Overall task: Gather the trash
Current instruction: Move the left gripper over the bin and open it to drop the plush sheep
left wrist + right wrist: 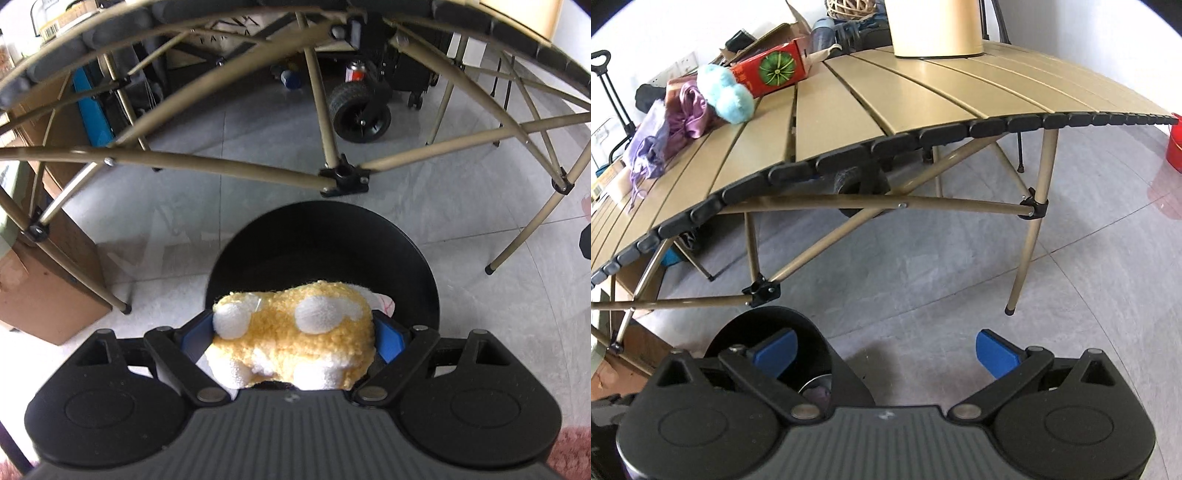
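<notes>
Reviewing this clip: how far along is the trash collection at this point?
Done: the black bin on the floor already holds some items. In hand: the left tool grips a yellow-and-white plush toy directly over the bin's opening. The right tool is open and holds nothing. Left: a light-blue fluffy ball, purple cloth bags and a red box on the folding table.

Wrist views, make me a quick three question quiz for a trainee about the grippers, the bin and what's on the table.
1. True or false: the left gripper holds a yellow and white plush toy over the black bin.
2. The right gripper is: A open and empty, B shut on a can, C shut on a cloth.
3. Fill in: the red box lies on the ___.

Key: 1 true; 2 A; 3 table.
</notes>
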### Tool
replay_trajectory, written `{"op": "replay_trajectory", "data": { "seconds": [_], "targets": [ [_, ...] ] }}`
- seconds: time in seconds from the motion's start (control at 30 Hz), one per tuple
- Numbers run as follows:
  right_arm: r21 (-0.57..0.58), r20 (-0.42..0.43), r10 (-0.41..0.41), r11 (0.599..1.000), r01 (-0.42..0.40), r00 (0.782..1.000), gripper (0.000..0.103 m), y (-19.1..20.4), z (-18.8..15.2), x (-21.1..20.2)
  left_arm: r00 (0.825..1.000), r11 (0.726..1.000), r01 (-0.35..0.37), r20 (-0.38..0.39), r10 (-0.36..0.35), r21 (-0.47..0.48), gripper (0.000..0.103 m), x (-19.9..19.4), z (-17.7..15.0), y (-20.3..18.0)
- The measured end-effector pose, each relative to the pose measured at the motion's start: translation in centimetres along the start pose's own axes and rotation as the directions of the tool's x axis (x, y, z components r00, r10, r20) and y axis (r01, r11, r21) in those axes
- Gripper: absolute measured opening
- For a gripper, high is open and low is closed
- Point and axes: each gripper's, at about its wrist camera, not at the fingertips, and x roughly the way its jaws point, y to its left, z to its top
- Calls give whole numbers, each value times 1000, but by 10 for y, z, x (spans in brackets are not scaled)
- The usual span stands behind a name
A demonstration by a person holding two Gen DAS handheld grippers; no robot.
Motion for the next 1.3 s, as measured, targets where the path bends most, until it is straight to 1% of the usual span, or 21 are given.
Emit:
{"op": "replay_trajectory", "data": {
  "seconds": [0.1,0.23,0.37,0.6,0.8,0.97,1.07,1.13,1.2,1.3],
  "targets": [
    [-15,-1,-20,1000,20,1000,103,4,-1,4,1000,1000,-4,-14,4,-7,89,8,0,-8],
    [-54,-14,-95,994,94,995,103,5,-4,18,999,999,-28,-44,26,-30,89,21,2,-15],
    [-48,-38,-119,992,117,992,103,1,-6,28,996,998,-37,-77,34,-41,89,30,2,-21],
    [-51,-57,-134,990,131,989,103,-1,-7,39,990,997,-30,-137,21,-65,89,47,4,-30],
    [-41,-59,-144,989,142,988,103,-4,-7,41,984,994,-54,-177,37,-92,89,60,8,-31],
    [-20,-84,-163,987,162,983,103,-13,-7,50,976,992,-82,-208,60,-98,90,68,7,-31],
    [-3,-98,-171,985,172,980,103,-18,-7,55,973,992,-78,-225,55,-99,93,70,7,-31],
    [-5,-100,-167,986,168,981,103,-18,-8,55,971,992,-70,-235,44,-103,98,71,8,-31],
    [-10,-95,-164,987,163,982,103,-17,-8,54,969,992,-79,-240,54,-95,102,72,7,-31],
    [-12,-93,-161,987,160,983,103,-16,-8,54,964,991,-78,-260,47,-108,102,76,7,-30]
  ]
}}
